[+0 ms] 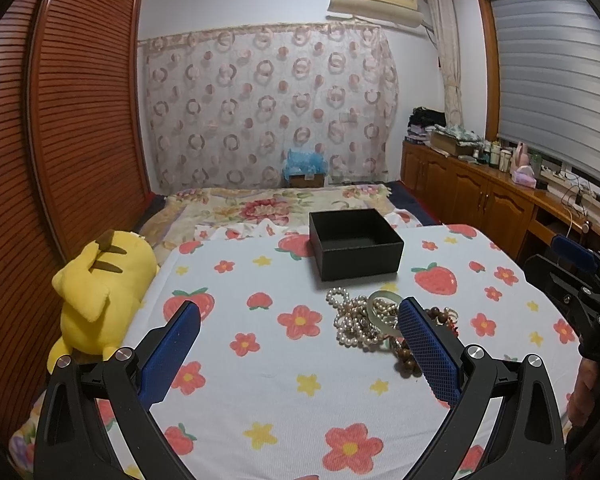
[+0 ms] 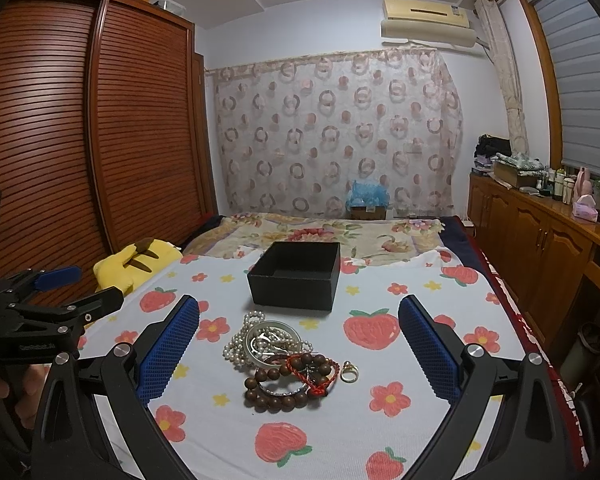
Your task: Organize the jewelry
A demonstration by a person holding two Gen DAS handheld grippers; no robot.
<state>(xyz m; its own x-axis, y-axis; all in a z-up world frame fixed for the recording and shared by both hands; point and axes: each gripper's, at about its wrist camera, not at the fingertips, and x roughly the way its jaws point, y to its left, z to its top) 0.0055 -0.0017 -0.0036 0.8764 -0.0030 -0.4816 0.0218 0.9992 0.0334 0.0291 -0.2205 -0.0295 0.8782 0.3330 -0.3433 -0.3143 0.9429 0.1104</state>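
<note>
Both cameras ride low over the bed, each looking forward along its own 2 fingers toward the far curtained wall at 12 o'clock. The left wrist view sits further left: the box (image 1: 356,243) lies at 12 to 1 o'clock, the jewelry (image 1: 384,322) at 1 o'clock, close by, and the right gripper (image 1: 572,276) at 3 o'clock. The right wrist view has the box (image 2: 296,280) and jewelry (image 2: 284,356) dead ahead, the left gripper (image 2: 56,292) at 9 o'clock. Both share bed, box, jewelry, wardrobe and window.

Jewelry pile (image 2: 288,360) before box (image 2: 296,280)
</note>
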